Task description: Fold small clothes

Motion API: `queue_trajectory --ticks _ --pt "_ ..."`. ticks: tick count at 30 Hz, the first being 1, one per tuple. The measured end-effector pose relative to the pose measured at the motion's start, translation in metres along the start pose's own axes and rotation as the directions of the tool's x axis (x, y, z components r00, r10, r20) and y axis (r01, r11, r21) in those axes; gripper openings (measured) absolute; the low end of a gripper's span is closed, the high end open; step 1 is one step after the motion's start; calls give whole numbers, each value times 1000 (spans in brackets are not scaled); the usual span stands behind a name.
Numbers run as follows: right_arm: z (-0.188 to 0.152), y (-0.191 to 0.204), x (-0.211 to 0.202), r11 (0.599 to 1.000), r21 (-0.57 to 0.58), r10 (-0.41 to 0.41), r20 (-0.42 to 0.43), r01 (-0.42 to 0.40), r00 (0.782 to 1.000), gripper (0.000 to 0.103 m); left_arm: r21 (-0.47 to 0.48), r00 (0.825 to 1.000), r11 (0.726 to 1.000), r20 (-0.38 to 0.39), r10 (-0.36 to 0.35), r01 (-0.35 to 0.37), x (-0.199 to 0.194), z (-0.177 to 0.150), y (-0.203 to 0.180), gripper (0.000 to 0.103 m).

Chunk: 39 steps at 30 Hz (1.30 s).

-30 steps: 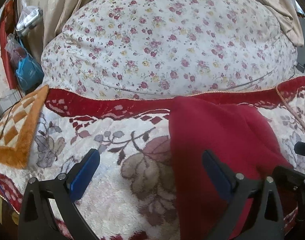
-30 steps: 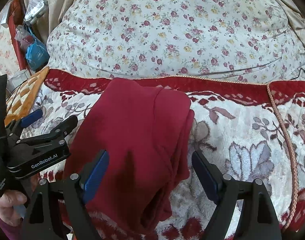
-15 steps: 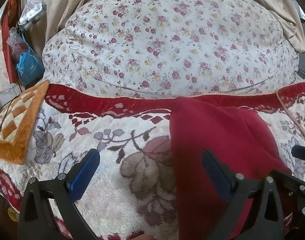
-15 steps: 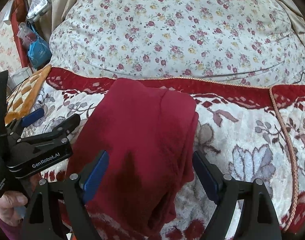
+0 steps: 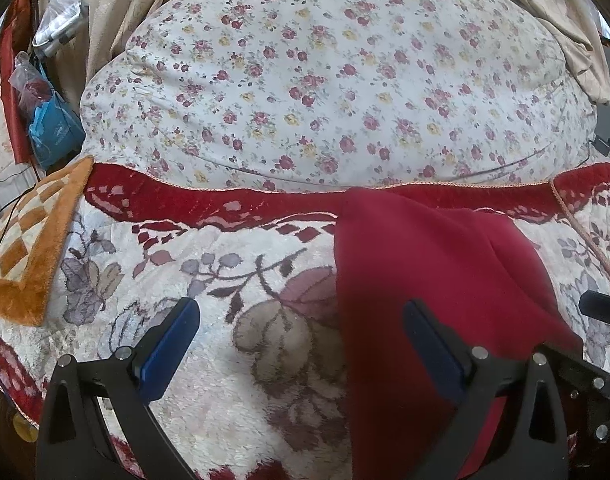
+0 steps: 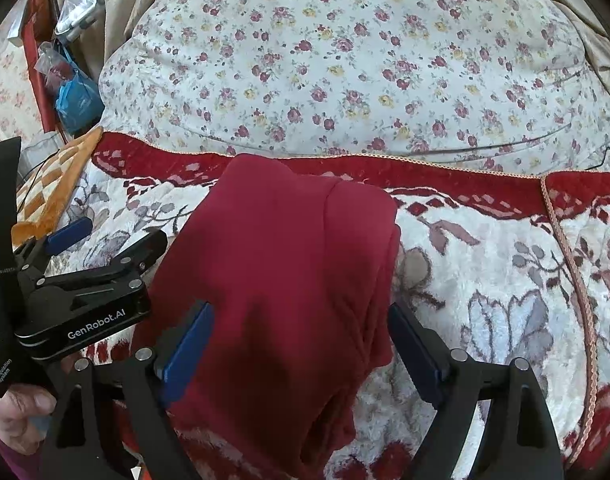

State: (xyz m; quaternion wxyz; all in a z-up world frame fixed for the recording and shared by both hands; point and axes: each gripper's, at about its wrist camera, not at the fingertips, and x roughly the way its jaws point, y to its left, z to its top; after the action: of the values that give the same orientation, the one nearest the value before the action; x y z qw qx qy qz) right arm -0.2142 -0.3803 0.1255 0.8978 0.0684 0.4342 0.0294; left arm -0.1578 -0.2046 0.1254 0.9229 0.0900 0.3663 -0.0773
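Observation:
A dark red garment (image 6: 281, 264) lies folded in a long strip on the floral plush blanket (image 6: 485, 280); its right side shows stacked fold edges. My right gripper (image 6: 301, 348) stands open just over the garment's near half, with the cloth between its blue pads (image 6: 187, 346) and neither pad pressing on it. My left gripper (image 5: 301, 344) is open too. Its left pad (image 5: 169, 344) hangs over bare blanket (image 5: 209, 400) and its right pad (image 5: 433, 346) over the garment's (image 5: 433, 272) left edge. In the right wrist view the left gripper (image 6: 105, 236) sits at the garment's left, held by a hand (image 6: 21, 416).
A large flowered pillow or duvet (image 5: 325, 92) rises behind the blanket's red border (image 5: 225, 200). An orange checked mat (image 5: 21, 252) lies at the left. Bags (image 5: 45, 120) and a curtain (image 5: 117, 12) crowd the far left corner.

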Motion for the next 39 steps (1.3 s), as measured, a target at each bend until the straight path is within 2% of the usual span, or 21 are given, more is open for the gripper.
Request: queue_trajectory --ticks 13,26,39 --pt "0 -8 -5 1000 27 -10 6 9 1000 92 0 1000 1000 -4 -9 9 2 -1 -1 101" --pt "-1 6 1 1000 0 -4 -6 4 1000 92 0 1000 1000 -2 -22 22 0 -1 0 101" --pt "-3 4 0 999 32 -4 -10 5 1000 94 0 1000 1000 -10 -30 30 1 -2 -2 101"
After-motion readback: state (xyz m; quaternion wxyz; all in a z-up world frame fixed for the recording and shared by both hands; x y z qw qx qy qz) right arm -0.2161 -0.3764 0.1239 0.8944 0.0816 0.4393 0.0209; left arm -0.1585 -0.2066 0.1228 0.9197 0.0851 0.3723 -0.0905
